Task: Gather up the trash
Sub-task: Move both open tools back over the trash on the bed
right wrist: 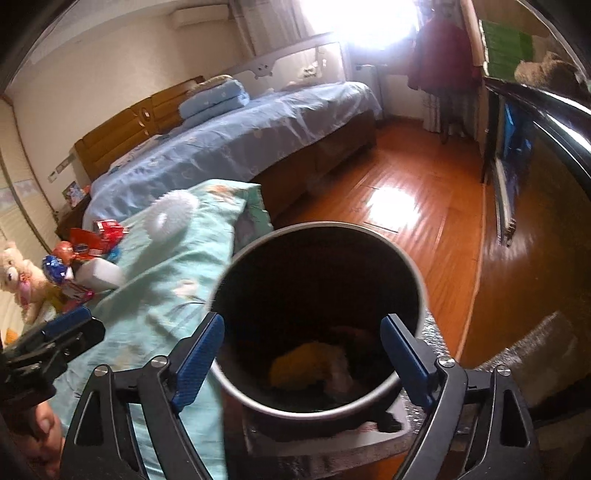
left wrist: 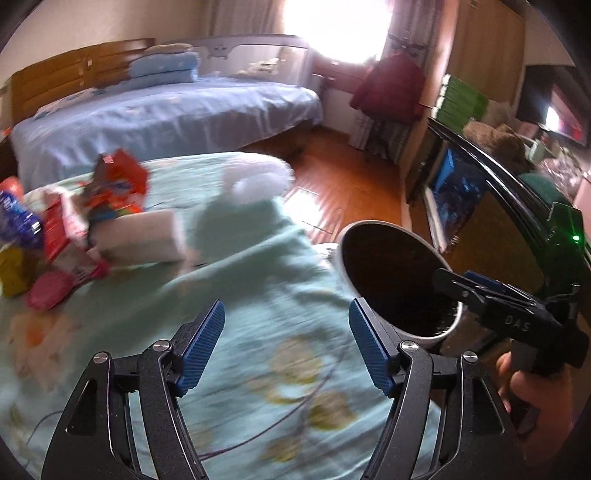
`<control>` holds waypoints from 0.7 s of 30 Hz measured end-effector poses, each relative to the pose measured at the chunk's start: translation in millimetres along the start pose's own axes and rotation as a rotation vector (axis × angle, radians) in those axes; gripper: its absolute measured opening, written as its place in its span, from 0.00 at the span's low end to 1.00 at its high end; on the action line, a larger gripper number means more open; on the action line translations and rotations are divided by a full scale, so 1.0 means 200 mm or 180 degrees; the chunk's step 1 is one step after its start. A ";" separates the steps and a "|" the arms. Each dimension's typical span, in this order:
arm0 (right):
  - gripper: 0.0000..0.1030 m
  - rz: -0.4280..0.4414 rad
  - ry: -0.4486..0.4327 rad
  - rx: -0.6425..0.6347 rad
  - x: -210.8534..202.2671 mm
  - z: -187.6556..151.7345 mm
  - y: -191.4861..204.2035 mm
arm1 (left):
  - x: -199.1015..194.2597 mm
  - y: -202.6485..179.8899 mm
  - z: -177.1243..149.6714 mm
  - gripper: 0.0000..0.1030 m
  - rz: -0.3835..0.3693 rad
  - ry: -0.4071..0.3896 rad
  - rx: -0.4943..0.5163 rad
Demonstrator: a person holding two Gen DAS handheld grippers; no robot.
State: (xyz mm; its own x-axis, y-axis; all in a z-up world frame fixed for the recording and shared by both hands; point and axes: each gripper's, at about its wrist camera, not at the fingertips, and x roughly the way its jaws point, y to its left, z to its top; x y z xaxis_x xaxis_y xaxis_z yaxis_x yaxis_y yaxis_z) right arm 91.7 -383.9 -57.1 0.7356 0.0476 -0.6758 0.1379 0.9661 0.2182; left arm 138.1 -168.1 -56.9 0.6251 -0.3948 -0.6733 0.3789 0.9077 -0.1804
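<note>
A: Where's the trash?
B: Wrappers [left wrist: 74, 218] heaped at your ten o'clock on the bed [left wrist: 258, 280]; the bin [right wrist: 317, 317] sits off its edge.
A: Claws?
B: Left claw [left wrist: 286, 343] and right claw [right wrist: 303, 354] are both released, empty; the right one hangs over the bin's mouth.

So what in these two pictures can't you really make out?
- Wrapper pile, left wrist view: motion blur, labels unreadable.
- Bin contents, right wrist view: something yellow shows; the rest is too dark.
- Bin's base, left wrist view: hidden behind the right gripper.
- Window, both views: glare washes it out.
</note>
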 end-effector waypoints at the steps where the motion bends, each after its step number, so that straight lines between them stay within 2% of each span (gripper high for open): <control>1: 0.86 0.0043 -0.0001 -0.0018 0.00 0.00 0.03 | -0.01 0.02 -0.01 0.69 0.0018 -0.0005 -0.0033; 10: 0.87 0.0331 0.0082 -0.0175 0.08 -0.02 0.26 | -0.10 0.28 -0.06 0.69 0.0267 -0.0051 -0.0335; 21: 0.87 0.0489 0.0112 -0.0340 0.19 0.03 0.46 | -0.14 0.50 -0.05 0.69 0.0539 -0.0082 -0.0578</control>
State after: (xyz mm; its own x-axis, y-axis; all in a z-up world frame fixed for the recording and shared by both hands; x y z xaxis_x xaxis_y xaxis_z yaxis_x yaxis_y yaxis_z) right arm 136.5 -295.0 -58.4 0.7186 0.2037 -0.6649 -0.0469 0.9681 0.2460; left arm 152.0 -65.7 -63.9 0.6874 -0.2363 -0.6868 0.1398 0.9710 -0.1941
